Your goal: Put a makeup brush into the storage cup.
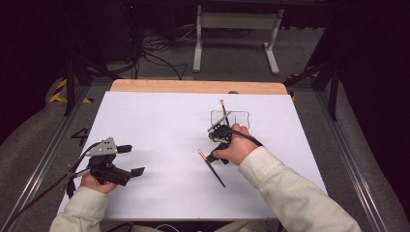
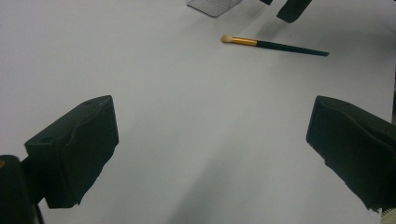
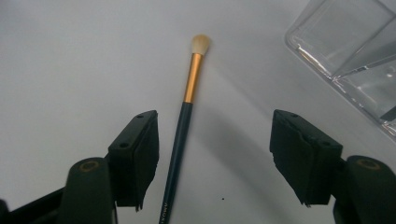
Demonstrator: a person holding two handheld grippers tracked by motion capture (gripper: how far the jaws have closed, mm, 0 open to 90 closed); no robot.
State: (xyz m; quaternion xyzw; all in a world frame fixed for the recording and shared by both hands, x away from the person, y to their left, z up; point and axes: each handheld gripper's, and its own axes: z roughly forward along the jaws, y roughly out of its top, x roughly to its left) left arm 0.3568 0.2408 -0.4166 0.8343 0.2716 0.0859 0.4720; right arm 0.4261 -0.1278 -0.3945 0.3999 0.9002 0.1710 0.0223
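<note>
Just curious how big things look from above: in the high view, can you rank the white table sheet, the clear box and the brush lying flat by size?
1. White table sheet
2. Clear box and brush lying flat: too alike to rank.

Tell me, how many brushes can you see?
2. One brush lies flat on the white table, between the right gripper's open jaws. The other brush leans inside the clear box farther back. More could hide behind the hand.

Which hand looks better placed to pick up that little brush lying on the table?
Right: its claw already straddles the brush, jaws open. The left claw sits far off.
</note>
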